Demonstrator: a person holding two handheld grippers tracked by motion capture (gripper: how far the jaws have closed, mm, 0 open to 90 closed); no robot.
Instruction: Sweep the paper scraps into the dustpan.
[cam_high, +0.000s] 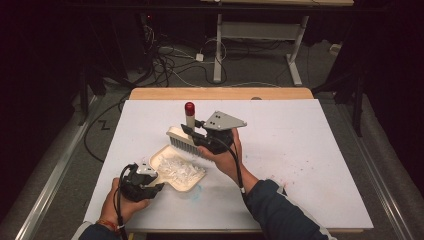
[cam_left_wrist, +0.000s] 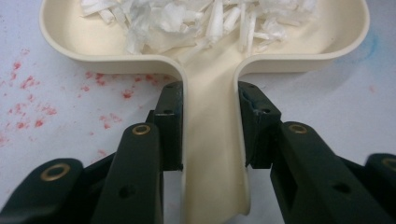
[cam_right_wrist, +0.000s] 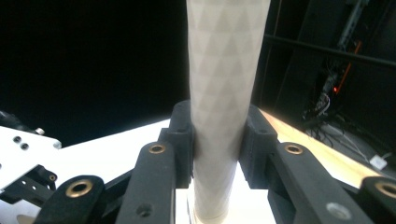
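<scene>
Centrally, left gripper (cam_high: 150, 186) jaws clamping dustpan (cam_high: 176, 172) handle, right gripper (cam_high: 192, 131) jaws clenching brush (cam_high: 187, 139) handle, table (cam_high: 300, 150) bare rightward.

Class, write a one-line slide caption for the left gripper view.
Left tongs shut on the handle of a cream dustpan holding white paper scraps.

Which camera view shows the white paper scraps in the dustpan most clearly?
The left gripper view: the scraps lie close and sharp in the dustpan. The high view shows them small; the right gripper view looks along the brush handle instead.
</scene>
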